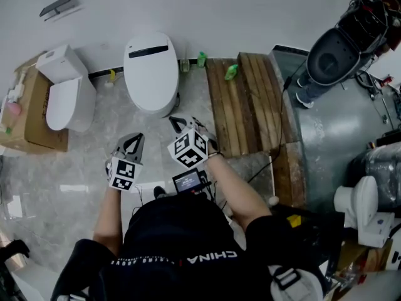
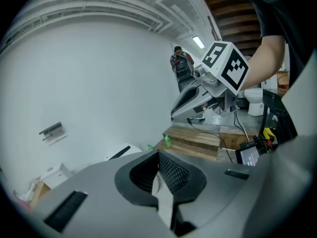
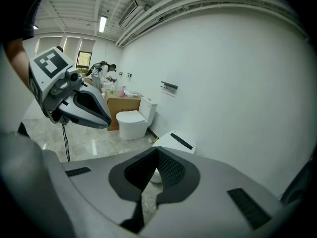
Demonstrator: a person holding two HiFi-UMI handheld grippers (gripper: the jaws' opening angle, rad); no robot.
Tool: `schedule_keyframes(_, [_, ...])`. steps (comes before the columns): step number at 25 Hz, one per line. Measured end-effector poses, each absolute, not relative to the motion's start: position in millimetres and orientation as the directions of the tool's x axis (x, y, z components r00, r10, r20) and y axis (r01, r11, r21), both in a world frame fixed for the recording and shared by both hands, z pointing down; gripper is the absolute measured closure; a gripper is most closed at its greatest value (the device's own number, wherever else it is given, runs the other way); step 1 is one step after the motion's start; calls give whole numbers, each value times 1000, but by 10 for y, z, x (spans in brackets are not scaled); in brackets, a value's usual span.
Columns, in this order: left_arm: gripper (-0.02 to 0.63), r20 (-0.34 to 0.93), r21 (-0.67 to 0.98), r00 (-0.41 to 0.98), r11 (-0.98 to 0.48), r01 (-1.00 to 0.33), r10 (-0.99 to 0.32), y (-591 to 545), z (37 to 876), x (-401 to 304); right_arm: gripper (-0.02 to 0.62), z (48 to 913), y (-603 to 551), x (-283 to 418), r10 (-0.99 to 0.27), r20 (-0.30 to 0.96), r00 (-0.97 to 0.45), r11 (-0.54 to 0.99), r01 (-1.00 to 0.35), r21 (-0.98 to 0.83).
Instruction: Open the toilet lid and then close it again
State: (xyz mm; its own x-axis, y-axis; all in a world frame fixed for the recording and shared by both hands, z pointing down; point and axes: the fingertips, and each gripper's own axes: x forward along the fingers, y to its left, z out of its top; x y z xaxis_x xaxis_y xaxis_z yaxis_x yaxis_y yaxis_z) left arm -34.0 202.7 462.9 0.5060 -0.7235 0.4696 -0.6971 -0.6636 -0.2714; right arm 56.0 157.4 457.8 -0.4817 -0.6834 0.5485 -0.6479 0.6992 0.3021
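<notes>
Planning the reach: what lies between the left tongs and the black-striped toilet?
Only bare marble floor, per the head view, separates the left tongs from that toilet.

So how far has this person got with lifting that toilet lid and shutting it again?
Nothing is visibly done: the white oval toilet lid with the black strip lies shut. In hand, nothing: the left gripper and right gripper hover short of it, jaws shut and empty. Whether opening and closing lie ahead or are finished, one moment cannot tell.
</notes>
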Motion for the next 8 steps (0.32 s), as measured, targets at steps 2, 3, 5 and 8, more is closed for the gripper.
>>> schedule_keyframes(2, [595,470,-281,505,-665,-692,-724,2024,4613,-340,581,4556,1571,562,-688,543,-481,696,-651,304])
schedule_keyframes(3, [595,470,-284,504,-665,-690,-724,2025,4607,-344,581,4549,1574,559,-689,541,-482,695,-651,305])
schedule_keyframes(5, [595,470,-289,502,-664,-689,-726,2020,4595,-351,581,4537,1580,553,-690,540,-483,695,-651,306])
schedule_keyframes(8, [595,467,-294,503,-664,-687,-727,2004,4580,-346,581,4529,1587,553,-688,541,-484,697,-648,307])
